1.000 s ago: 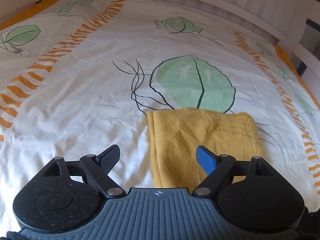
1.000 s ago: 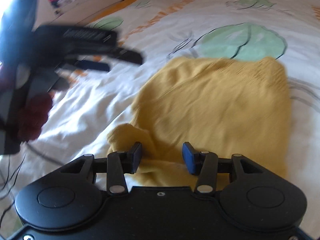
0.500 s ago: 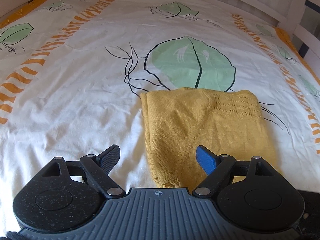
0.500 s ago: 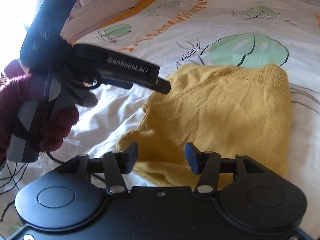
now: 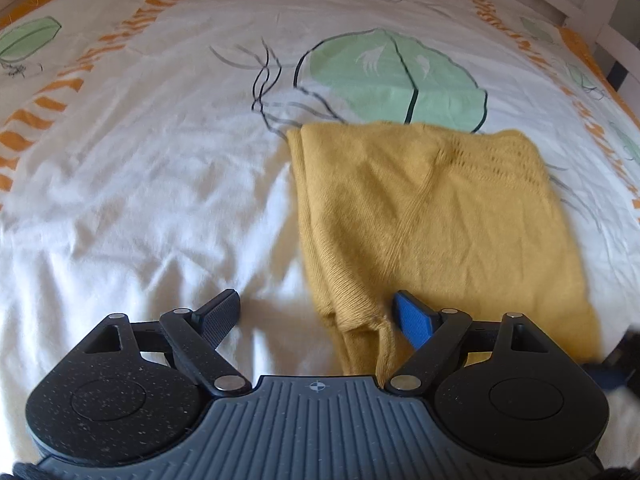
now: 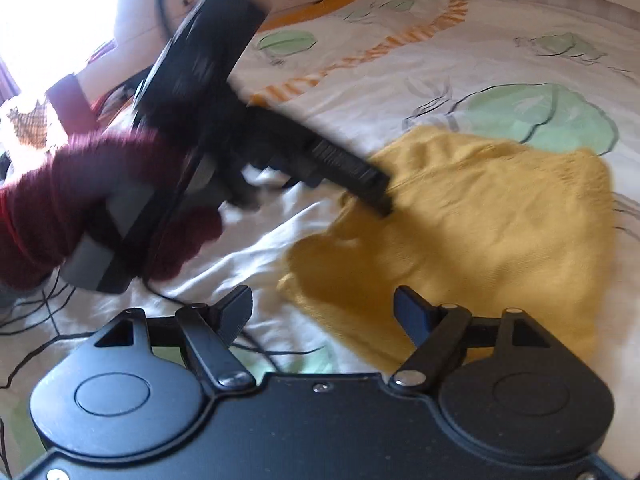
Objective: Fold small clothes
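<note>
Two hand-held grippers gape wide, holding nothing: the left gripper [image 5: 316, 314] straddles the near corner of the yellow knit [image 5: 436, 216], likely to pinch it for a fold; the right gripper [image 6: 322, 308] has just been opening (knit edge between its jaws, unpinched). The knit lies half-folded on the bed [image 5: 140, 200]. Its underlayers are hidden, and motion blur smears the gloved hand [image 6: 52, 216].

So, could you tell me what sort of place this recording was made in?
Most likely a bedroom: the yellow knitted garment lies on a bed made up with a leaf-printed sheet, and a white slatted bed frame runs along the far edge.
</note>
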The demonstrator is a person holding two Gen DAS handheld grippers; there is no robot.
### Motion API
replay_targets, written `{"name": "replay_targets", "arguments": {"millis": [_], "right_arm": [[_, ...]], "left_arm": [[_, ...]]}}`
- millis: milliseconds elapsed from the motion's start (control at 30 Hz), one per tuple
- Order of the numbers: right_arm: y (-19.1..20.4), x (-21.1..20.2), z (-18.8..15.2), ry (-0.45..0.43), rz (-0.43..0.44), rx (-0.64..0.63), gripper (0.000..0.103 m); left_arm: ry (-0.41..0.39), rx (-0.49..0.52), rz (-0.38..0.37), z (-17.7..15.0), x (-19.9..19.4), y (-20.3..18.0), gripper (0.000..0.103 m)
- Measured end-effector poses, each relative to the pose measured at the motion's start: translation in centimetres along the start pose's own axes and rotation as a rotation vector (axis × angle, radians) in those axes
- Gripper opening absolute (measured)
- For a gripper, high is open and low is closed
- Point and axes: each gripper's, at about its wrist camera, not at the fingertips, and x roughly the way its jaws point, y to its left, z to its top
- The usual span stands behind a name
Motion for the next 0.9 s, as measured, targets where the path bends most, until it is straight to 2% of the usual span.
{"name": "replay_targets", "arguments": {"millis": [167,333,533,633,700,800,900], "right_arm": [[-4.1,-2.2,1.3,-0.072,-0.1,0.062,0.081],[-6.9,-1.6,3.2,-0.129,-0.114,0.105,0.083],[-10.2,1.9,4.8,-0.11,-0.125,0.142,0.083],[-12.4,3.6,5.0,-0.075,-0.22,0.174,0.083],[-13.4,3.7,5.0,-0.082,-0.27,0.208,0.082],[-13.1,1.8,4.4,-0.131,-0.287,0.23,0.082],[-10.4,-1.0,3.0,-0.152,-0.283,0.135,0.082]], "left_arm": [[-0.012,0.019,-0.01,-0.9,-0.1,0.1,0.084],[-0.002,0.044,-0.025,-1.8,-0.7,0.3,0.084],[0.011,0.046,-0.063,-2.2,-1.1,0.9,0.084],[0.022,0.025,-0.084,-2.0,-1.0,1.4,0.084],[0.023,0.005,-0.099,-1.9,-1.1,1.8,0.084],[0.017,-0.031,-0.121,-1.8,-1.4,2.3,0.084],[0.015,-0.036,-0.122,-1.7,-1.6,2.2,0.083]]}}
